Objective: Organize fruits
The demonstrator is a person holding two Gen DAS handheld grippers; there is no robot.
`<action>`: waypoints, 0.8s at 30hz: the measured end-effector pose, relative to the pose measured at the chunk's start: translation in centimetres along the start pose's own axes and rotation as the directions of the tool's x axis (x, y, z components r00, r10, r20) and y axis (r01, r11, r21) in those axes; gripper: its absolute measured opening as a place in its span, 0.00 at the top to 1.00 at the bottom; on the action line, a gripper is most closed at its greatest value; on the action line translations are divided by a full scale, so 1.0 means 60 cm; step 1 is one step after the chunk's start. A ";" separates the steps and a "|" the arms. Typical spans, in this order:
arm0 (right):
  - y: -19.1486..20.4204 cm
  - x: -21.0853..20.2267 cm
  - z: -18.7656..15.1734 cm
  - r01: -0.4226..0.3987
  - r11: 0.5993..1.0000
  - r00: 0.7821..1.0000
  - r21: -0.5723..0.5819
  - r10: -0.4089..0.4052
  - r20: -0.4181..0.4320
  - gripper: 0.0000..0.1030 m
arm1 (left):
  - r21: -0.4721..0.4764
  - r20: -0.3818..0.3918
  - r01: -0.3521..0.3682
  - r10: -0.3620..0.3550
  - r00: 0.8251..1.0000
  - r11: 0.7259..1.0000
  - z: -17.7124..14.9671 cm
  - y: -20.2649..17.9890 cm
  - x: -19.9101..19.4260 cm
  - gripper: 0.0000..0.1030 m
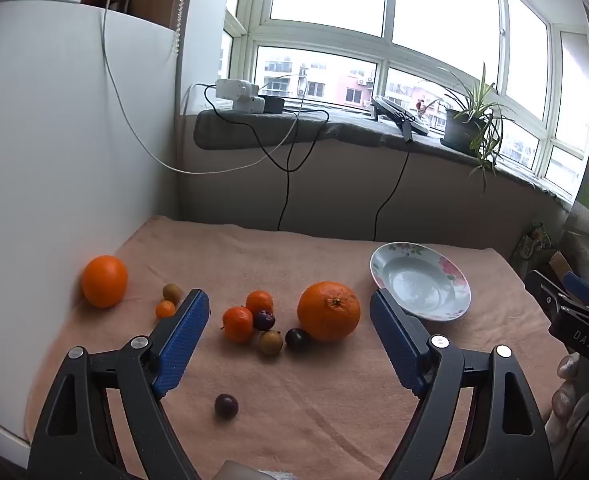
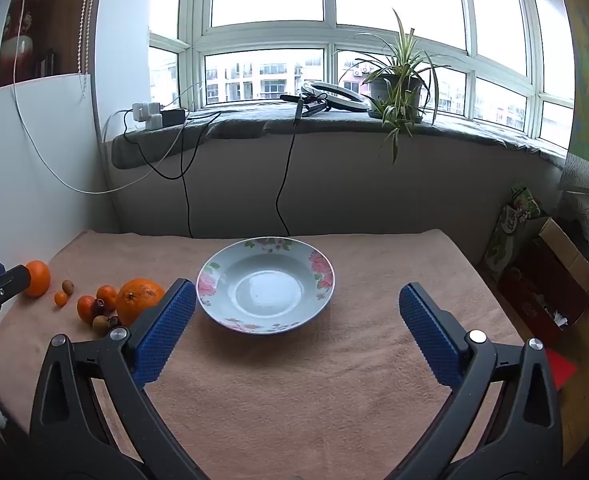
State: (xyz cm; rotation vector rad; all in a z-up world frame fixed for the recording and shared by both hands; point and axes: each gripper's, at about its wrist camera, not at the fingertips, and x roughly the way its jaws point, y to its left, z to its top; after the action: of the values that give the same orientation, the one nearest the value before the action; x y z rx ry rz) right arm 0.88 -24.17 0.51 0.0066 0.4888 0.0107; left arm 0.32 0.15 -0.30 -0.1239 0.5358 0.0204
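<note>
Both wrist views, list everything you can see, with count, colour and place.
Large oranges: two, orange; one left of the plate, one by the white board.
Small citrus: three, orange; two in the middle cluster, one further left.
Dark plums: three, purple; one alone, nearest the camera.
Brownish small fruits: two.
Plate: one, white, floral, empty.
Towel: one, pink, covering the table.
Potted plant: one, green, on the windowsill.
Left gripper: open, empty.
Right gripper: open, empty.
</note>
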 end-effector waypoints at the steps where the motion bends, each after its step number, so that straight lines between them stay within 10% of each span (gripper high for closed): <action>1: -0.001 0.000 -0.001 -0.004 1.000 1.000 0.007 0.004 -0.005 0.00 | 0.002 0.000 0.000 0.000 1.000 1.000 0.000 0.000 0.000 0.19; 24: -0.002 -0.004 -0.005 0.011 1.000 1.000 -0.025 -0.011 0.018 0.00 | -0.001 0.001 0.002 -0.002 1.000 1.000 -0.003 0.001 0.000 0.19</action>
State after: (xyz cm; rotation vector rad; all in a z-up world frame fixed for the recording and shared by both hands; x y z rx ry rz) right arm 0.50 -24.27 0.35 -0.0202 0.4711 0.0057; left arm 0.23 0.19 -0.45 -0.1251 0.5345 0.0192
